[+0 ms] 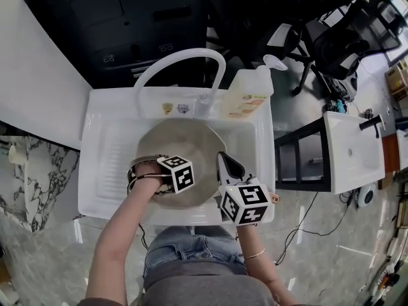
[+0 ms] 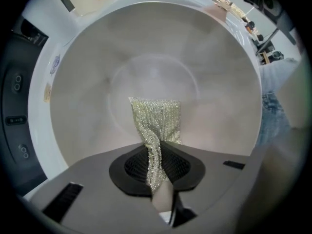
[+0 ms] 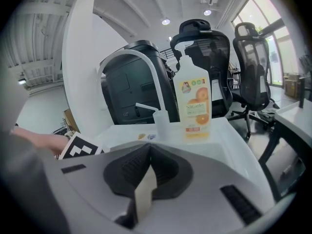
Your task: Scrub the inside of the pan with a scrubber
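step in hand: scrubbing proper, judged from the pose. left gripper point(image 2: 157, 152) pressed tight on a silvery mesh scrubber point(image 2: 156, 118); the mesh is pinched into a narrow fold between the pads and fans out below them, its free end lying on or just above the pan point(image 2: 156, 57) floor, near the centre; contact cannot be confirmed. the pan is grey, round and shallow-walled, and sits inside a white plastic sink point(image 1: 108, 139), filling most of the basin. its inside reads dull and streaky, with no obvious foam or standing water. right gripper point(image 3: 150, 155) has its jaws pressed together with nothing seen between them. in the head view it hangs at the pan's right edge, pointing away toward the back of the sink, and looks to be idle, not steadying the pan. the next move likely calls for pressing the mesh flat to the floor and working it in circles out toward the wall, keeping the pinch firm so the fold does not slip out. the pan lies loose in the basin and may slide or spin under the push, so the right gripper could brace the rim. surroundings: white arched faucet point(image 1: 182, 59) behind the pan, an orange-labelled soap bottle point(image 3: 196, 99) at the back right corner, and a black cabinet point(image 1: 127, 18) beyond. office chairs point(image 3: 253, 67) stand to the right, with a second white basin point(image 1: 347, 145) nearby, on a glossy marbled floor point(image 1: 38, 234).
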`<state>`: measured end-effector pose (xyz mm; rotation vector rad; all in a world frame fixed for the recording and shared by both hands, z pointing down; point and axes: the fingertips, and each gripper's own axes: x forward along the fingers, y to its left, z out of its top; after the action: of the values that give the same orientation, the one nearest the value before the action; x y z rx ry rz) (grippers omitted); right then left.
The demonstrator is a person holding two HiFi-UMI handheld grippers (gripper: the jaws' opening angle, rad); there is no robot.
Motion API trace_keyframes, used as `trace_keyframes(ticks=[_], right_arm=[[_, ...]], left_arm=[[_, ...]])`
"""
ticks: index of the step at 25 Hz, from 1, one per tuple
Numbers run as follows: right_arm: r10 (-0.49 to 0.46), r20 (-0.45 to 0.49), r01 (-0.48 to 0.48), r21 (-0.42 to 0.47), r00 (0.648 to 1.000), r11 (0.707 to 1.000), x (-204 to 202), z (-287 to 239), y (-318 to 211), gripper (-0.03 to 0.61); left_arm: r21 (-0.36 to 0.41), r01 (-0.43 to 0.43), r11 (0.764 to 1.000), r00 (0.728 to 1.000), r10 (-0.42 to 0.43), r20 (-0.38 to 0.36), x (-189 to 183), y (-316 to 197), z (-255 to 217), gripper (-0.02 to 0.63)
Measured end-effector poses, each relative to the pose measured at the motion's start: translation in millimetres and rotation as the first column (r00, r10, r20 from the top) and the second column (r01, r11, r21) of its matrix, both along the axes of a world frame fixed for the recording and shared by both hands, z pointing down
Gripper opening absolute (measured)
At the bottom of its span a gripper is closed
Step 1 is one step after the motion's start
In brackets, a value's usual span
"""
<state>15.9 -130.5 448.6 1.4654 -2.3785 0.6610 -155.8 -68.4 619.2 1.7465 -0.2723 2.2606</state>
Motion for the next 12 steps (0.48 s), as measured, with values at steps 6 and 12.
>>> trace_keyframes(ticks=[6, 12], right_arm=[[-0.027, 0.003, 0.027, -0.008, 1.0, 1.0, -8.7, 2.4, -5.5, 0.011], [-0.027, 0.006, 0.027, -0.01, 1.0, 1.0, -7.5, 4.6, -7.0, 0.011]], left_arm=[[0.14, -0.039, 0.989, 0.997, 0.03, 0.067, -17.4, -31.7, -2.8, 0.058], [0.318, -0.092, 0.944, 0.992, 0.059, 0.111, -24.4, -68.9, -10.7, 0.058]])
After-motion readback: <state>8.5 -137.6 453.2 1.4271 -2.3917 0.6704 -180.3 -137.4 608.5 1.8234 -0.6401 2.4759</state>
